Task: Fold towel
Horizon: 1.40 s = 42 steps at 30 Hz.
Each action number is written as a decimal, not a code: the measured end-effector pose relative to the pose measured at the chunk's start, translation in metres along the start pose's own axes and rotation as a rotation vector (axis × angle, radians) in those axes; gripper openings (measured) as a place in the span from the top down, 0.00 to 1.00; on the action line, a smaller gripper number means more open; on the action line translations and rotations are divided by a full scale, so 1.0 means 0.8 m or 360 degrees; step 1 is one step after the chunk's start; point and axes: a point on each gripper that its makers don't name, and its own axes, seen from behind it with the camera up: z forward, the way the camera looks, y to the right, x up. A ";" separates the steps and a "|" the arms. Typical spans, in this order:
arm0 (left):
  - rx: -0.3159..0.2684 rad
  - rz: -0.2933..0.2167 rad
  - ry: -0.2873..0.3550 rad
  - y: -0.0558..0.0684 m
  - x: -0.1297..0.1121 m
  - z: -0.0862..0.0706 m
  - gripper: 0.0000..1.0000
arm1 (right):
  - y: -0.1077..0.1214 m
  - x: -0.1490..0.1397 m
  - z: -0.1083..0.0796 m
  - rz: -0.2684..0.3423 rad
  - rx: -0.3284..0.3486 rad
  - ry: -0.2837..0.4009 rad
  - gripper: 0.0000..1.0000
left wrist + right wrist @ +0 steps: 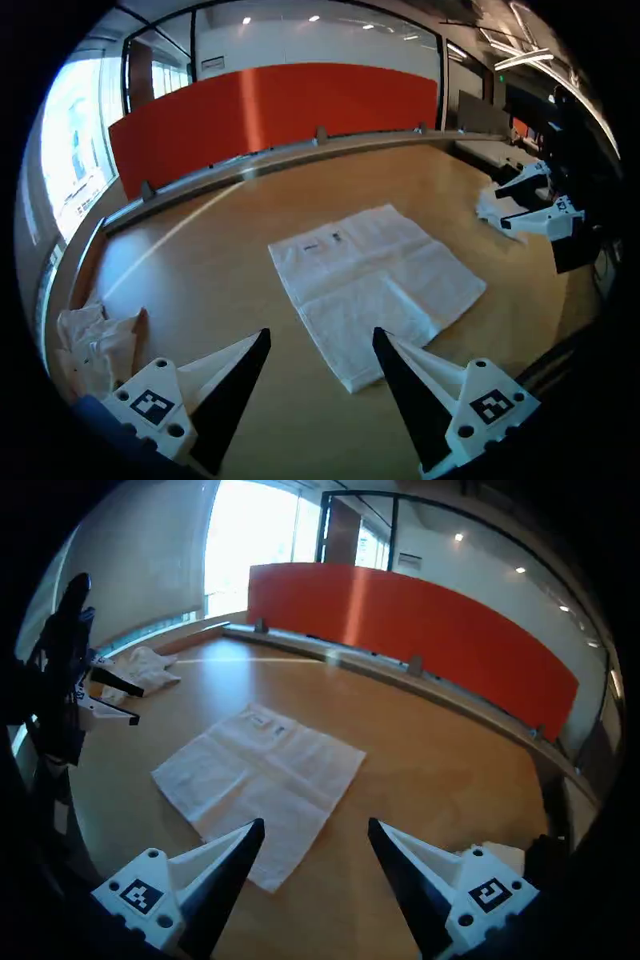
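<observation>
Left claw (320, 332): wide open and holding nothing. It hangs over the near end of the towel (376, 280), whose near corner lies under the gap between the fingers.
Right claw (314, 822): also wide open and empty, held above the bench (448, 768). From this side, the towel's near corner lies just beside its left finger.
Bench: a broad wooden top that carries everything here, bare around the towel.
Orange partition (280, 112): stands upright along the far edge of the bench, well apart from the work.
Towel: white, lying flat near the middle of the bench and marked by crease lines. In the left gripper view the near quarter looks thicker, but I cannot tell whether it is doubled over.
Heap of cloths (92, 344): white and crumpled, at the bench's edge, well apart from the towel.
Tag (336, 237): a small mark on the towel's far part, too small to make out.
Step in hand: by my reading, the approach before the first fold. Neither claw touches the cloth and no clear fold shows.
Next move calls for: each claw dropping onto its own corner of one edge and closing on the cloth without scraping the bench. Both then lift together and carry that edge across to the opposite one, kept level so that the corners meet.
</observation>
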 end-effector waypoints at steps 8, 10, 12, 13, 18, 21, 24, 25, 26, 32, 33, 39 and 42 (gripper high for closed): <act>-0.0070 0.0057 -0.0142 0.020 -0.055 0.031 0.06 | -0.025 -0.041 0.027 -0.0017 0.0071 -0.0099 0.00; -0.0085 0.0058 -0.0167 0.025 -0.065 0.038 0.06 | -0.028 -0.052 0.032 -0.0021 0.0081 -0.0120 0.00; -0.0098 0.0060 -0.0189 0.029 -0.074 0.044 0.06 | -0.031 -0.062 0.037 -0.0025 0.0089 -0.0141 0.00; -0.0104 0.0065 -0.0199 0.031 -0.078 0.047 0.06 | -0.032 -0.067 0.039 -0.0026 0.0092 -0.0151 0.00; -0.0123 0.0104 -0.0240 0.038 -0.094 0.061 0.06 | -0.035 -0.093 0.048 -0.0029 0.0108 -0.0214 0.01; -0.0138 0.0122 -0.0264 0.044 -0.102 0.068 0.06 | -0.036 -0.107 0.052 -0.0036 0.0120 -0.0247 0.01; -0.0155 0.0129 -0.0289 0.049 -0.109 0.074 0.06 | -0.037 -0.117 0.056 -0.0045 0.0129 -0.0270 0.02; -0.0159 0.0127 -0.0297 0.051 -0.111 0.075 0.06 | -0.037 -0.120 0.057 -0.0044 0.0132 -0.0277 0.03; -0.0163 0.0125 -0.0305 0.052 -0.113 0.077 0.06 | -0.037 -0.122 0.057 -0.0044 0.0135 -0.0284 0.03; -0.0192 0.0111 -0.0330 0.060 -0.119 0.081 0.07 | -0.040 -0.133 0.061 -0.0021 0.0159 -0.0314 0.19; -0.0196 0.0109 -0.0332 0.061 -0.120 0.081 0.08 | -0.041 -0.135 0.061 -0.0020 0.0162 -0.0317 0.22; -0.0199 0.0103 -0.0342 0.062 -0.121 0.082 0.17 | -0.045 -0.142 0.066 -0.0036 0.0184 -0.0332 0.31; -0.0197 0.0103 -0.0339 0.064 -0.121 0.081 0.21 | -0.047 -0.143 0.066 -0.0033 0.0198 -0.0329 0.36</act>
